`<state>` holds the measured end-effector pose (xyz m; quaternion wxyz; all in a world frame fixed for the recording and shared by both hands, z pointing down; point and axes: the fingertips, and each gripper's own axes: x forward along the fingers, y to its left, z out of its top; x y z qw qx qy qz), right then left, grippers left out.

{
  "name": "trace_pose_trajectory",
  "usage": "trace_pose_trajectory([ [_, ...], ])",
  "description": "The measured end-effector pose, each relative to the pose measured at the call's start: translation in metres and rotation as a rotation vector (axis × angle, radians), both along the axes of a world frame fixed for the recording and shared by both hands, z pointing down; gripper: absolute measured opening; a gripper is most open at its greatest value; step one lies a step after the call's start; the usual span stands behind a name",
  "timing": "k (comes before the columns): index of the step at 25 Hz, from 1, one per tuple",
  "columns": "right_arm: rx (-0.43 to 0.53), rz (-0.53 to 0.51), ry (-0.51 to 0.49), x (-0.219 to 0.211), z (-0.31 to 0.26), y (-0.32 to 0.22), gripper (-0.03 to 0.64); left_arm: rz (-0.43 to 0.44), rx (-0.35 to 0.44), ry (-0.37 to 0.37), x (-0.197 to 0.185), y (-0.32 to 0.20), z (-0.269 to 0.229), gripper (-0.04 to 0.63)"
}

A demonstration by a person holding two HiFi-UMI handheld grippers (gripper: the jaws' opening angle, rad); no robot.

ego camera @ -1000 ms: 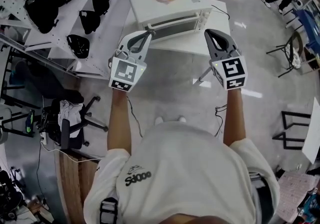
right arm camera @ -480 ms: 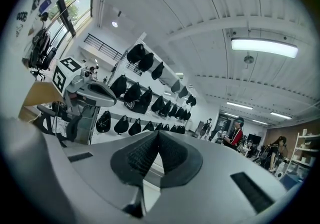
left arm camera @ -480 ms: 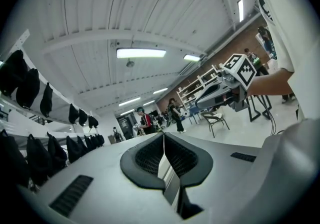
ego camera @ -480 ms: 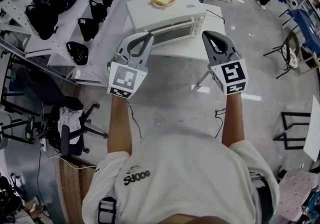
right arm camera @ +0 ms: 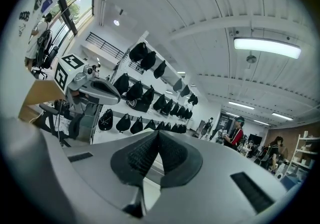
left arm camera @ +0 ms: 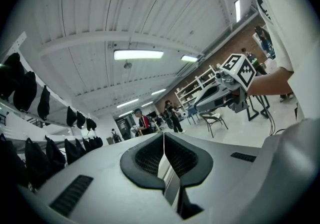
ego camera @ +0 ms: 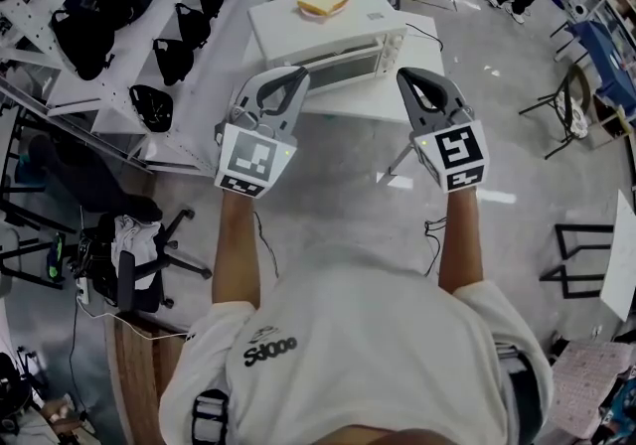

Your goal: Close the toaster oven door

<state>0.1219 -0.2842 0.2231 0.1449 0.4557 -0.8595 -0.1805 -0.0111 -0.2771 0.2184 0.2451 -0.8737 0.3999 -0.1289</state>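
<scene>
Presently, the toaster oven (ego camera: pixel 328 28) stands at upper centre of the head view on a white table (ego camera: pixel 386 100), with a bread slice (ego camera: pixel 323 2) on its top. Its glass door (ego camera: pixel 343 67) appears upright; whether it is fully seated cannot be told. The left gripper (ego camera: pixel 288 77) and right gripper (ego camera: pixel 411 81) are both pressed together and empty, just below it in frame. Assessment: the door is a stiff, light, hinged panel with a fragile pane. Push at the top edge, not the glass.

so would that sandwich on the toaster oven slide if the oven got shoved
Probably: the sandwich sits on the flat top of the toaster oven, so a jolt could shift it. It looks soft and light, likelier to squash than roll.
</scene>
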Motion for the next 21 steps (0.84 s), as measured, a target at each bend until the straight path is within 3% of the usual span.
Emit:
trace_pose_trajectory([
  [21,-0.058,-0.006,0.051,-0.011,0.025,0.011,0.009,0.015,-0.028,0.014,-0.004,0.012,0.015,0.021],
])
